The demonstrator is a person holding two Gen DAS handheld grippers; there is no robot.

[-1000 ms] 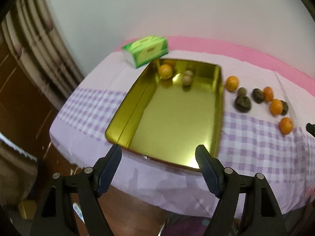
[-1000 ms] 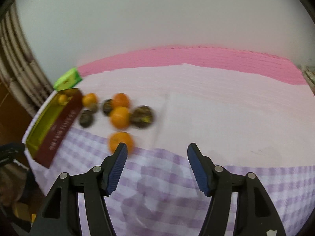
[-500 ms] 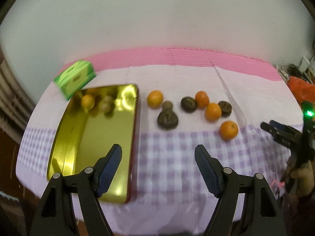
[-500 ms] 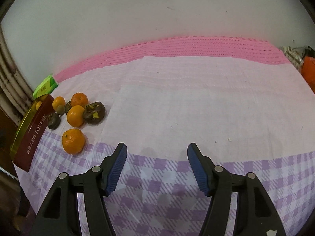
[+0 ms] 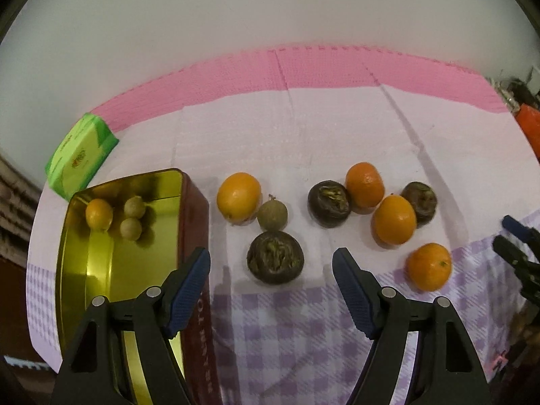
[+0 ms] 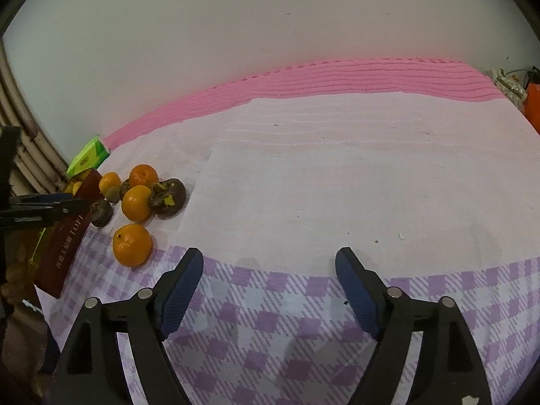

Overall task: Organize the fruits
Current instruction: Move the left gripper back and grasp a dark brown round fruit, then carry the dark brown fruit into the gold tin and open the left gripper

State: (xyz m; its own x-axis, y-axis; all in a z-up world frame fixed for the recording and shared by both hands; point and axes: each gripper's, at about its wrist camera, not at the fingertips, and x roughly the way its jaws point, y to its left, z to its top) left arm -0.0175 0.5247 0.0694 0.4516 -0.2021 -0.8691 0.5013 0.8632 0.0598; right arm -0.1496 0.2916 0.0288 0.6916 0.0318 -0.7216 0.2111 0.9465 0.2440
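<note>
A gold tin [image 5: 101,270] with red sides lies at the left of the table and holds one orange [image 5: 99,214] and two small brown fruits [image 5: 134,206]. Loose on the cloth are several oranges [image 5: 239,197], dark mangosteens [image 5: 275,257] and one small brown fruit [image 5: 272,216]. My left gripper [image 5: 271,270] is open and empty, just in front of the nearest mangosteen. My right gripper [image 6: 269,270] is open and empty over bare cloth, right of the fruit group [image 6: 136,202] and the tin [image 6: 64,243].
A green tissue pack [image 5: 81,157] lies behind the tin, also in the right wrist view [image 6: 88,156]. A pink mat [image 5: 303,71] runs along the white wall. The left gripper's tips [image 6: 50,207] show at the right wrist view's left edge. An orange object [image 6: 533,104] sits far right.
My left gripper has swung right from over the tin and moved in close to the loose fruit. My right gripper has turned right, so the fruit now sits further to its left.
</note>
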